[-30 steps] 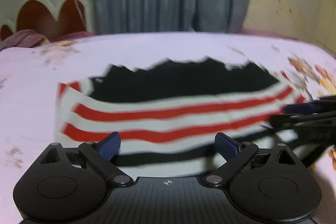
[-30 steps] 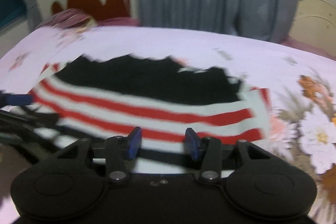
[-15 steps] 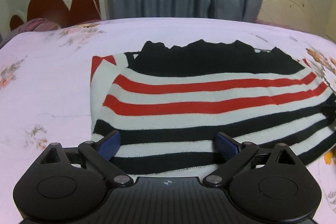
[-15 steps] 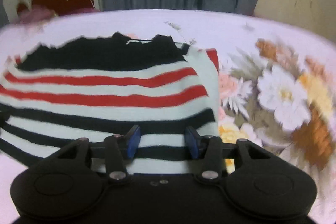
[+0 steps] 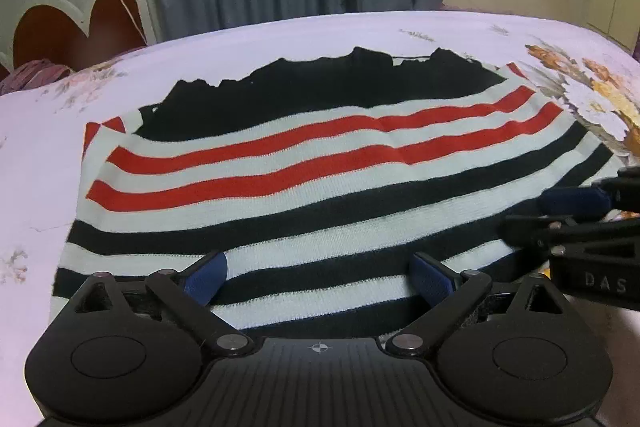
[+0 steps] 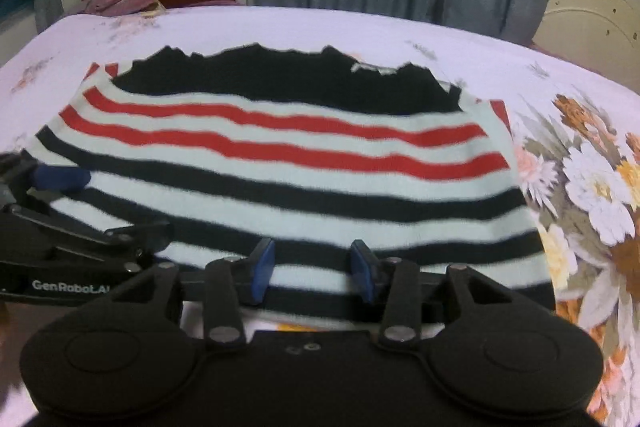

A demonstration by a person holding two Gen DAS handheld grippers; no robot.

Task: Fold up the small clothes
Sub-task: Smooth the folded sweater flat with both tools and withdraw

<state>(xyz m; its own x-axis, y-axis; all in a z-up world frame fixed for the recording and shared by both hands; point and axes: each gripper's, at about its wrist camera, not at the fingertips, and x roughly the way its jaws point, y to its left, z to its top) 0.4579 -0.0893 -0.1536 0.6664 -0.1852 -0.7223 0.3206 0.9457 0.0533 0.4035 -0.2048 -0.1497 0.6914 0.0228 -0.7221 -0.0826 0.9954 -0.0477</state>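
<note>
Two black hand-held grippers with blue pads hang over a knitted sweater striped in white, red and black [image 5: 304, 183], which lies flat mid-frame on the pale floral bedsheet [image 5: 48, 131]. The left gripper [image 5: 320, 273] is spread wide and the right gripper [image 6: 313, 273] narrower, both empty. Each body hides the sweater's near hem. The right wrist view is slightly blurred.
</note>
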